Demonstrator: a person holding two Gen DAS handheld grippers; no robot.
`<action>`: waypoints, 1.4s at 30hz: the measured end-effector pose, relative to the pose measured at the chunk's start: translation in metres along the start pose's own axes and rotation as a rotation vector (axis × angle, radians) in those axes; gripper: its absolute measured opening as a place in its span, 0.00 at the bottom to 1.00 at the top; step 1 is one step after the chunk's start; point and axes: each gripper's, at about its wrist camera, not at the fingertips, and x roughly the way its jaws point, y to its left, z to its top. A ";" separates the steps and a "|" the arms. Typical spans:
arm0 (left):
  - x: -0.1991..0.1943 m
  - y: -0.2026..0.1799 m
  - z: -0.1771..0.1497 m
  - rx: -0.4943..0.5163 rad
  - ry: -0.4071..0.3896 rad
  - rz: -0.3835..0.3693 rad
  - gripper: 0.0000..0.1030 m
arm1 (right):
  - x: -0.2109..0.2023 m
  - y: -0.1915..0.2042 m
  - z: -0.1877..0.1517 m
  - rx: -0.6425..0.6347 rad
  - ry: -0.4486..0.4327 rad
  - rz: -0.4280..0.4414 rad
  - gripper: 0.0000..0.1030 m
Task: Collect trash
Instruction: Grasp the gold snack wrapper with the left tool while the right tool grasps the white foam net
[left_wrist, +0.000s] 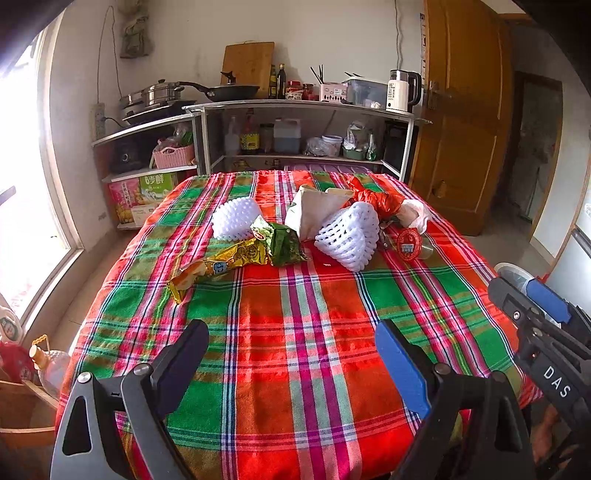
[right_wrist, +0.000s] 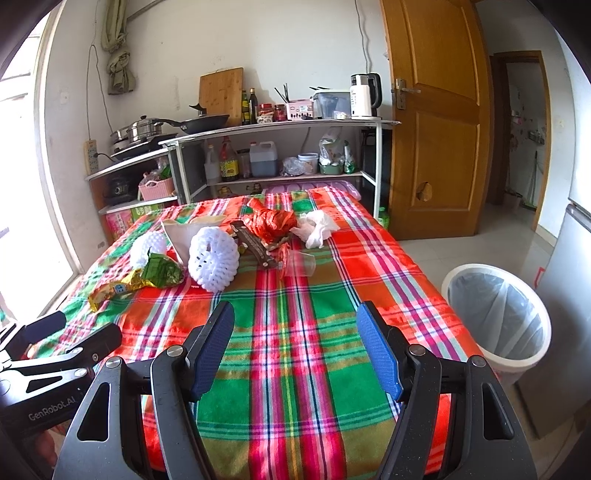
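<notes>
the left gripper hung over the near part of the table, and its two fingers stood wide apart with nothing between them. the right gripper was just beside it, nearer the table's right edge, and its fingers were wide apart too and held nothing. the checked cloth under both of them was bare from the near edge up to the middle, so there was open room there.

all the trash lay in a bunch at the far half of the table. a gold wrapper reached out toward the left edge, and a green wrapper touched its far end. behind them sat a white foam net. a second foam net was in the middle, leaning on a pale paper bag. a red plastic bag lay behind it, with a dark brown wrapper just in front. a clear cup lay on its side near the middle. a white crumpled tissue was the piece nearest the right edge.

the white bin stood on the floor, close beside the table's right edge. it had a clear liner in it and its mouth was open.

shelves with pots and bottles stood past the far edge.
</notes>
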 end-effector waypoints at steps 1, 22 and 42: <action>0.002 0.004 0.001 -0.006 0.003 -0.002 0.89 | 0.003 0.001 0.000 -0.006 0.006 0.013 0.67; 0.076 0.103 0.047 -0.073 0.037 -0.001 0.98 | 0.117 0.038 0.047 -0.042 0.199 0.268 0.67; 0.141 0.097 0.049 0.012 0.206 -0.100 0.68 | 0.174 0.060 0.053 -0.037 0.314 0.306 0.67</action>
